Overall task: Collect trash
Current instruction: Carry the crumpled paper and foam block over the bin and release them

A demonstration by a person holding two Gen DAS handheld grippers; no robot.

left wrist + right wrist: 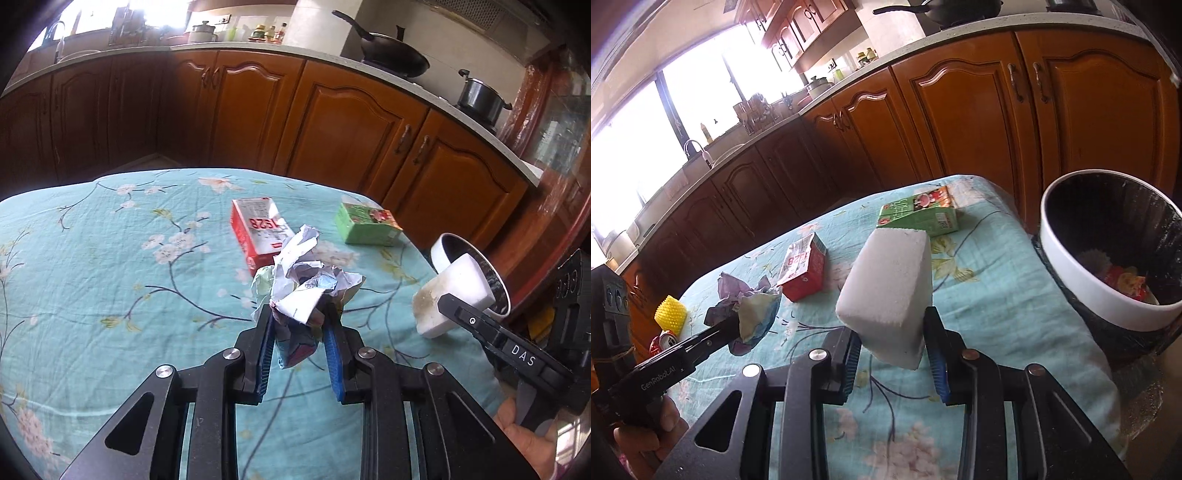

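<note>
My left gripper [298, 314] is shut on a crumpled wad of paper [304, 284] and holds it above the floral tablecloth [92, 258]. It also shows in the right wrist view [753, 317]. My right gripper [892, 332] is shut on a white foam block [886, 291], held above the table; the block shows in the left wrist view [454, 295]. A white-rimmed trash bin [1108, 251] with a black liner stands at the table's right edge, with some trash inside. A red carton [258, 229] and a green carton [367, 221] lie on the table.
A yellow foam net [670, 312] and a crushed red can [663, 341] lie at the table's left in the right wrist view. Brown kitchen cabinets [332, 122] stand beyond the table, with a wok [391, 51] and a pot [480, 96] on the counter.
</note>
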